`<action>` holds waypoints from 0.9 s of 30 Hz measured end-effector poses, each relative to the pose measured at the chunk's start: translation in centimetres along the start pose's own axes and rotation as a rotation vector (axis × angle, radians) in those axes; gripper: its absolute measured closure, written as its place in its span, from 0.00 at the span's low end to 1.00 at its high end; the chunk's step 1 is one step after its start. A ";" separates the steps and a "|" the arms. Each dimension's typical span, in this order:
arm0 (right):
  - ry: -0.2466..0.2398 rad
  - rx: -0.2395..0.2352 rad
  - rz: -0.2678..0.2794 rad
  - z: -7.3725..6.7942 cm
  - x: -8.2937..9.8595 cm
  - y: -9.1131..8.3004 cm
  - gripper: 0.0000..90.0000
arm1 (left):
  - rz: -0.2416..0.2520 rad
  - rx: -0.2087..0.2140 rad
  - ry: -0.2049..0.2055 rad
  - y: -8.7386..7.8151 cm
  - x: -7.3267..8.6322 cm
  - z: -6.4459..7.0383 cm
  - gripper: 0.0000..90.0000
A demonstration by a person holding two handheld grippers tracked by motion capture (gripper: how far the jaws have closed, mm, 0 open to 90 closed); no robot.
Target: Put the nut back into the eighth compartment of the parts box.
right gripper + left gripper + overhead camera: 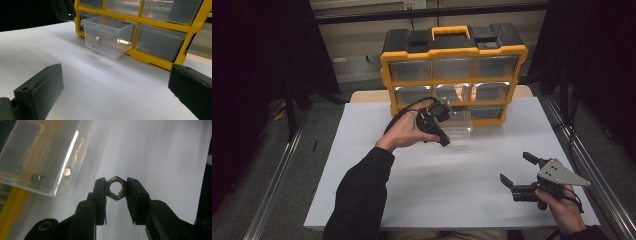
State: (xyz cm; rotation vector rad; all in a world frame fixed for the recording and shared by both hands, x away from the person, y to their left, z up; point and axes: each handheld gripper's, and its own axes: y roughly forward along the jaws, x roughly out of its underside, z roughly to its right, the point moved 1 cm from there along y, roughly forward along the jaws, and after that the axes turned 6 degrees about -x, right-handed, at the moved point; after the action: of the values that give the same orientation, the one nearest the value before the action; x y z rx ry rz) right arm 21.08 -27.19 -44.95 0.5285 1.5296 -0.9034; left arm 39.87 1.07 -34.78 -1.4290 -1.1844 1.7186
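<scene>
Nut (116, 188) in left claw (116, 192); clear drawer (107, 36) holds perhaps two more.

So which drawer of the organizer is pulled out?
The clear drawer at bottom left of the yellow organizer; it juts onto the table, the others sit flush.

Hex nut (115, 188): plain silver-grey metal, shiny bore. Left gripper (116, 195) jaws matte black, brass-coloured screw heads. Drawer (107, 35) clear plastic; the bits inside look metallic grey, too blurred to be sure. Organizer frame (454, 51) yellow with black top, orange-yellow handle. Table sheet (452, 175) plain white. Right gripper (518, 170) black, grey top plate.
</scene>
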 end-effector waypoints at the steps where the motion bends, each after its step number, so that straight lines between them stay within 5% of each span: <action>1: 0.000 0.000 0.000 0.0 0.0 0.0 0.00 | 0.001 -0.004 -0.009 -0.2 0.0 0.0 0.78; 20: 0.003 -0.002 0.000 0.0 0.0 0.0 0.00 | 0.001 -0.064 -0.005 -1.2 -2.1 -2.0 0.78; 27: 0.004 -0.002 0.000 0.0 0.0 0.0 0.00 | -0.002 -0.065 -0.047 -0.5 -1.9 -3.7 0.78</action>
State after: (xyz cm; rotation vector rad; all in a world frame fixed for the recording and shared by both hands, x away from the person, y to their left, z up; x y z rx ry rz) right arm 21.05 -27.20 -44.93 0.5292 1.5341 -0.9005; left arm 43.82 0.52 -33.62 -1.4318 -1.2770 1.7356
